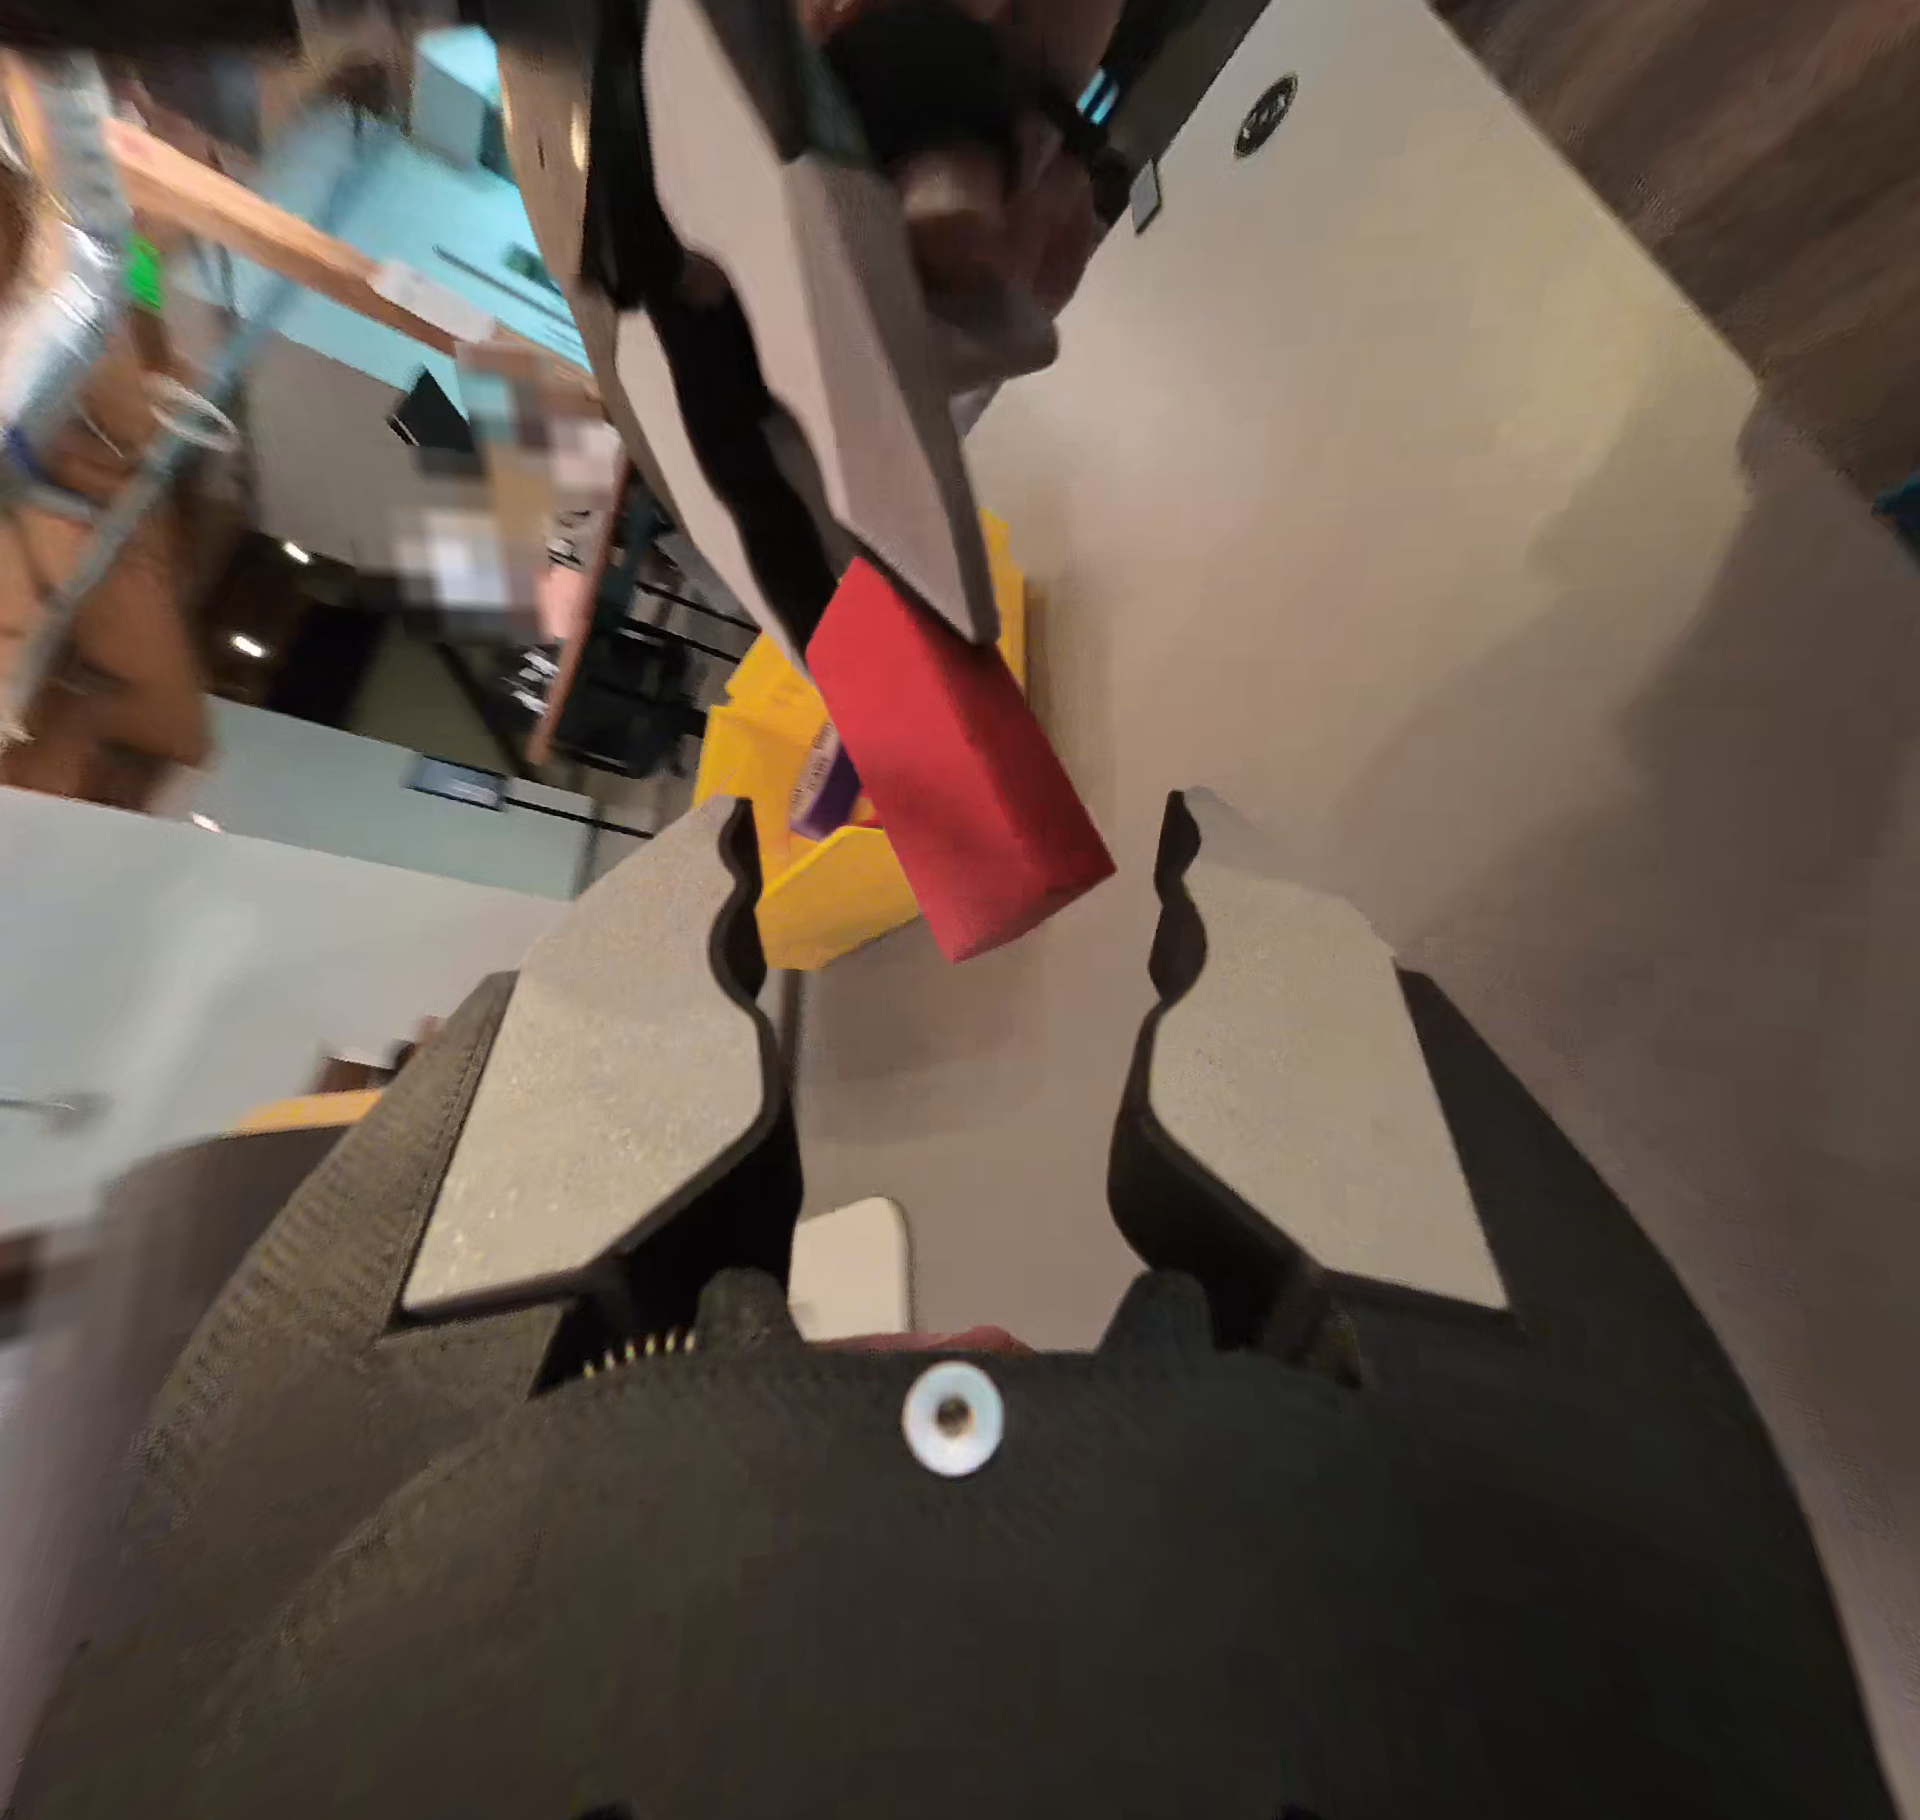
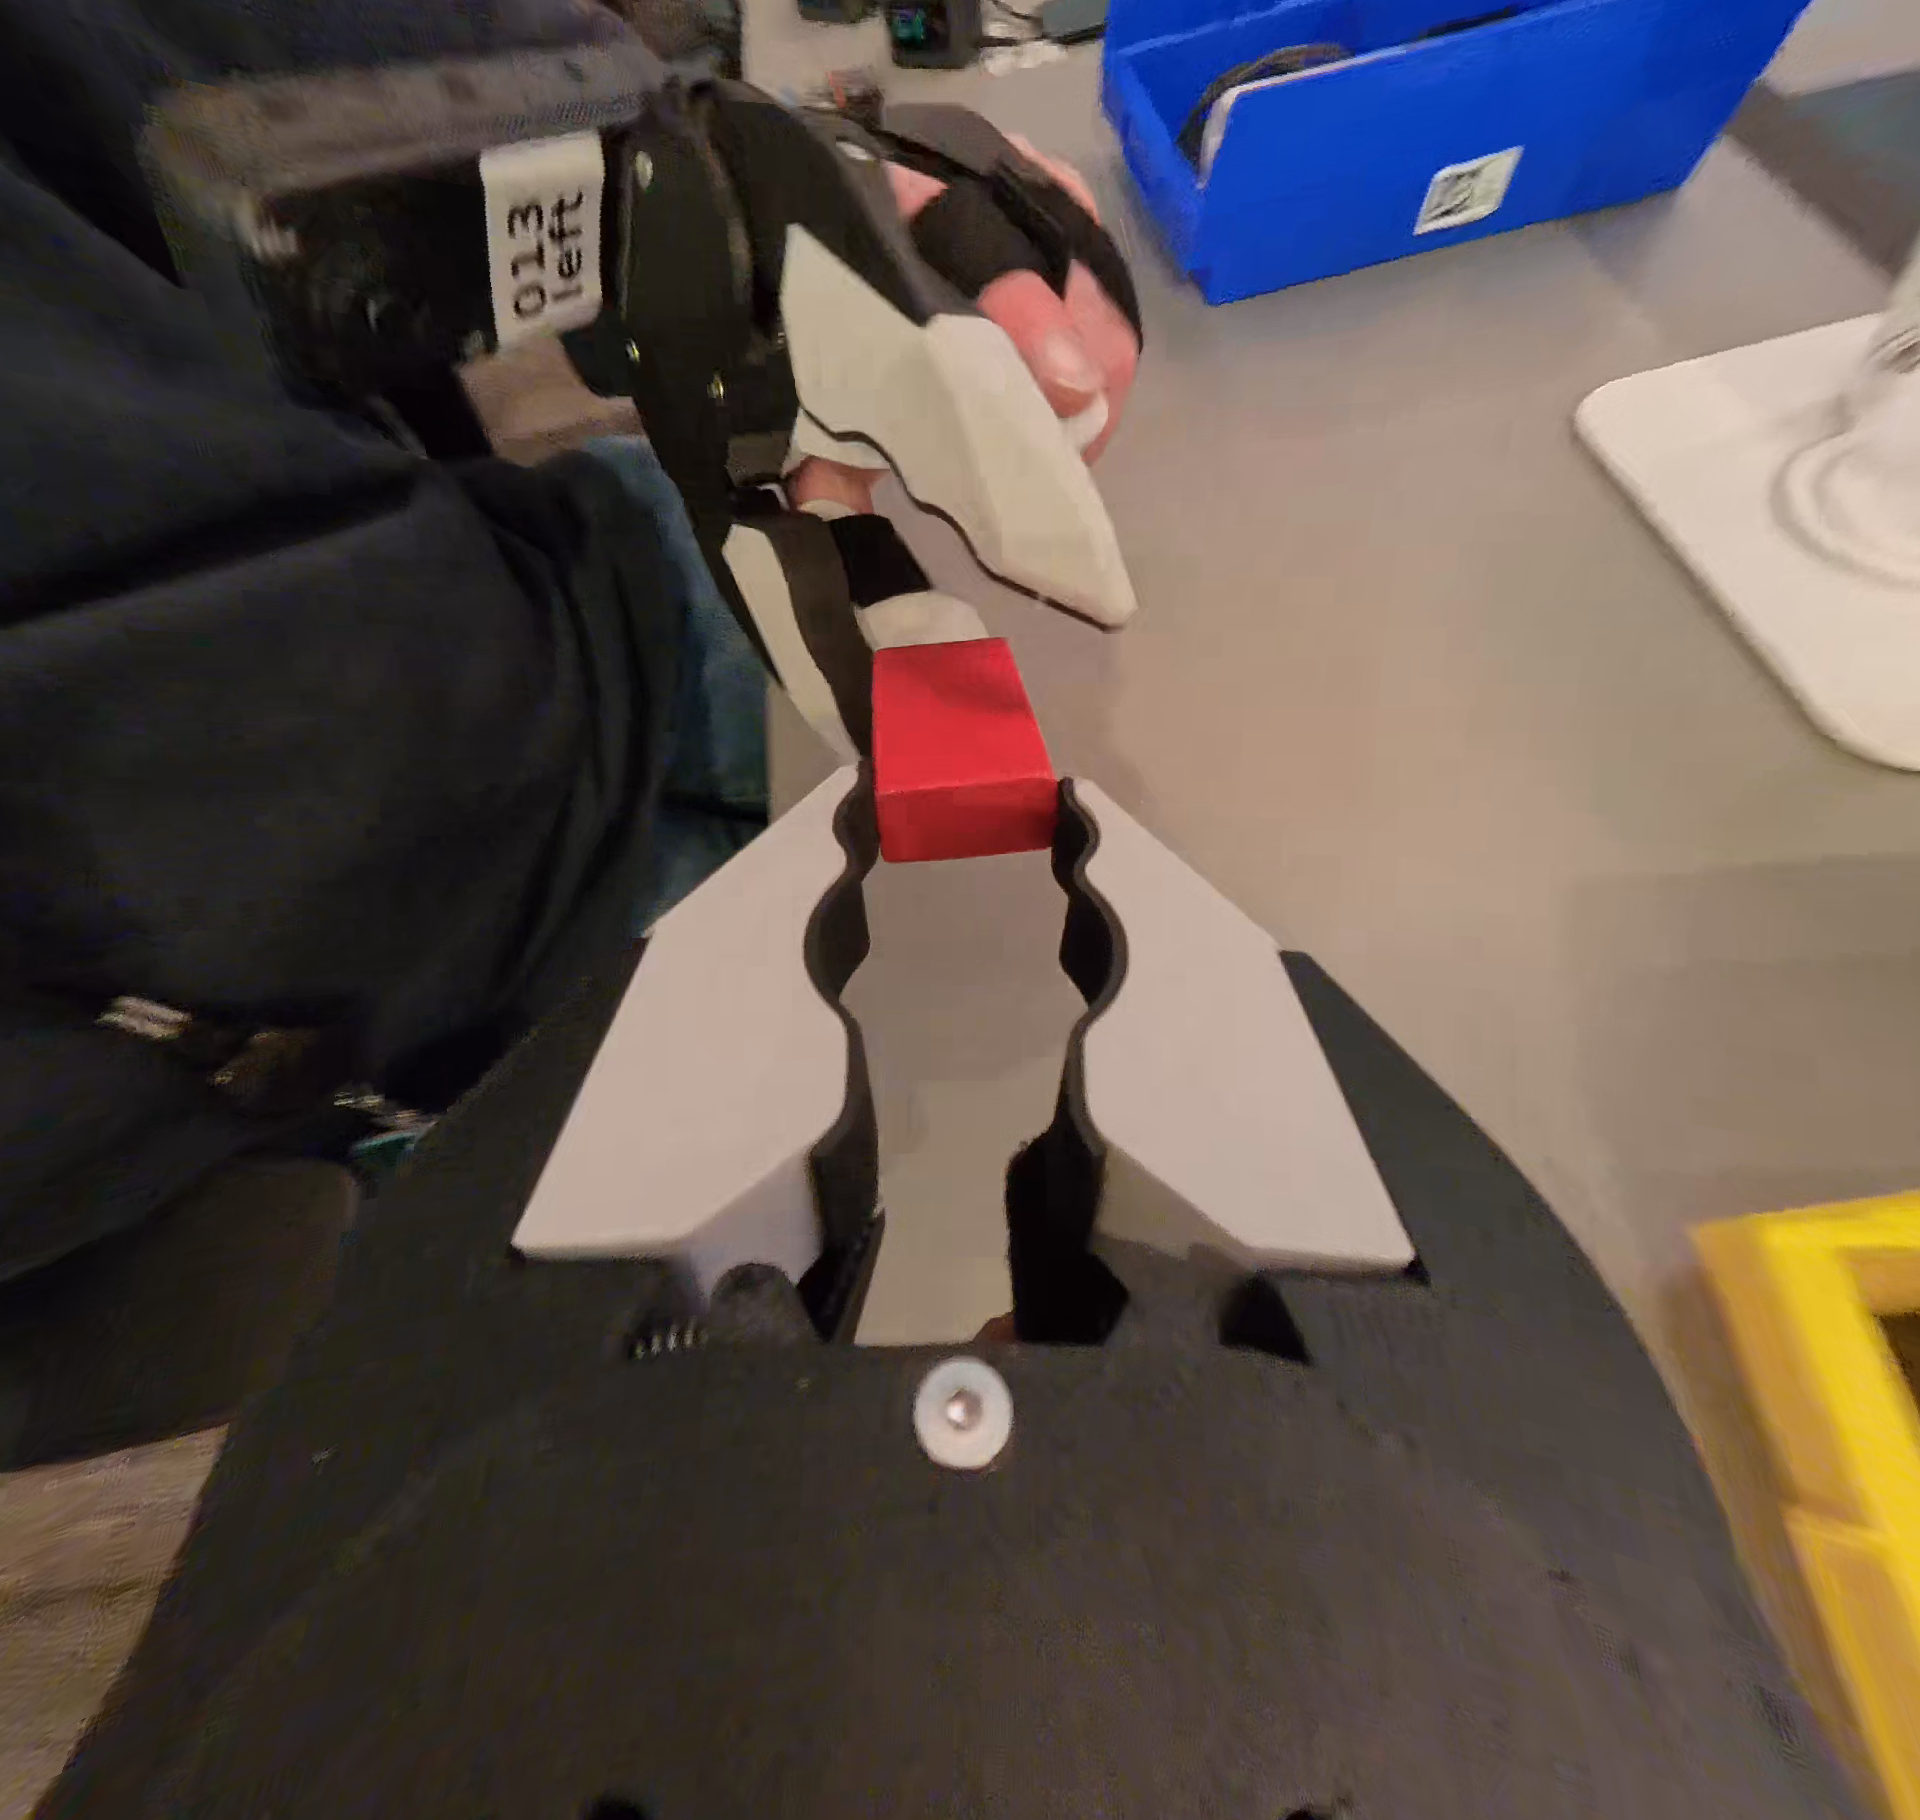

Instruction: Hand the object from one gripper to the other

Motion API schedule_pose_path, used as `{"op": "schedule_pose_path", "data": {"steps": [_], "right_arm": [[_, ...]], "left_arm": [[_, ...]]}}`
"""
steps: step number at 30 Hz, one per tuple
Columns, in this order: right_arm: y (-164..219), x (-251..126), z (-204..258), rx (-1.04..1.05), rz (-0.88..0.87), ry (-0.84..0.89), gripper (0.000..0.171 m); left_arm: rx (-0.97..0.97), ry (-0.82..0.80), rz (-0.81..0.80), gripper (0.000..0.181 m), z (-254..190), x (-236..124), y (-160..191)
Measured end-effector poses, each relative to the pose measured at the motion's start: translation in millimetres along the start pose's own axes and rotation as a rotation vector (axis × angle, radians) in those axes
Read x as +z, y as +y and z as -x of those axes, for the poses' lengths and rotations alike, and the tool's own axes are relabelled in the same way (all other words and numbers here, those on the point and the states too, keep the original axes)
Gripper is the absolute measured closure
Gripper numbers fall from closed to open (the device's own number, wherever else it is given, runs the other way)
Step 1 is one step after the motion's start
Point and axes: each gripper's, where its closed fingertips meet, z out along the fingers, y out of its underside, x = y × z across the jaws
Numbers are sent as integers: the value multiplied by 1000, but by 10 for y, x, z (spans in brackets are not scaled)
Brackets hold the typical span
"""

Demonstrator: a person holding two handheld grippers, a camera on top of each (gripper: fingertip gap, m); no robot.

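Pinching the red block (image 2: 956,742) at the very tips of the right gripper (image 2: 966,814), jaws clamped on one end, held in the air over the grey table (image 2: 1351,627). Spreading the left gripper (image 1: 956,809) wide apart at the block's free end, seemingly not touching yet. Risking a twist or drop: gripping so shallowly, letting go before the left closes, or knocking the block off line. Sharing the table with a blue bin (image 2: 1455,108) towards the far edge, a yellow bin (image 2: 1818,1407) near the right edge and a white base (image 2: 1766,523). Blurring into shelves beyond.
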Motion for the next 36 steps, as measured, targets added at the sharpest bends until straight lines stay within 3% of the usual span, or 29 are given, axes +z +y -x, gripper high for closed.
{"op": "schedule_pose_path", "data": {"steps": [3, 7, 12, 19, 26, 28, 29, 36], "right_arm": [[-24, -8, 49, 131, -95, -150, 140], [-9, 40, 46, 213, -171, -229, 140], [-58, 52, 98, 270, -280, -296, 140], [-109, 20, 101, 314, -397, -324, 140], [-138, -24, 98, 338, -521, -333, 135], [-157, -70, 87, 336, -552, -327, 121], [-170, -94, 96, 335, -568, -337, 112], [-454, -202, 352, 306, -801, -523, 90]], "left_arm": [[183, -84, 5, 111, -9, -1, -80], [209, -199, -2, 118, 81, 13, -151], [249, -233, -42, 161, 64, 27, -262], [210, -214, -42, 163, 96, 26, -290], [47, 50, -49, 164, 75, -11, -256], [-15, 151, -70, 164, 75, -55, -271], [-50, 203, -95, 164, 75, -87, -301], [-347, 562, -423, 164, 134, -407, -820]]}}
